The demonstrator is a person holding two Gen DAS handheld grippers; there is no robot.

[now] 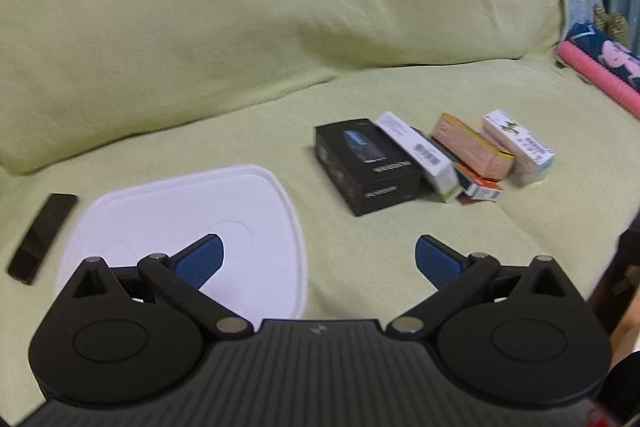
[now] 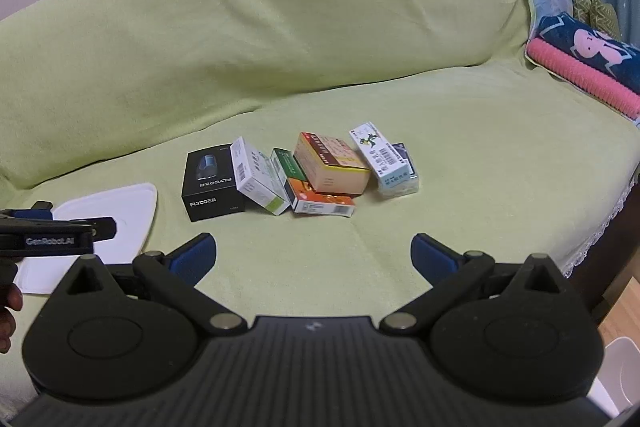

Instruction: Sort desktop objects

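Left wrist view – left tool (image 1: 318,259) spread wide, empty, over white lid (image 1: 192,219); right tool (image 2: 314,257) likewise agape, facing box cluster (image 2: 296,175).

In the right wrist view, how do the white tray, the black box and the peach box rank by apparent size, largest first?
1. white tray, though it is nearer and partly hidden by the left gripper.
2. black box.
3. peach box, close to the black box, so this order is unsure.

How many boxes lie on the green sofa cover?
6, in one row: black box, white box, green box partly covered, orange box beneath the peach box, and pale-blue box. More may hide behind.
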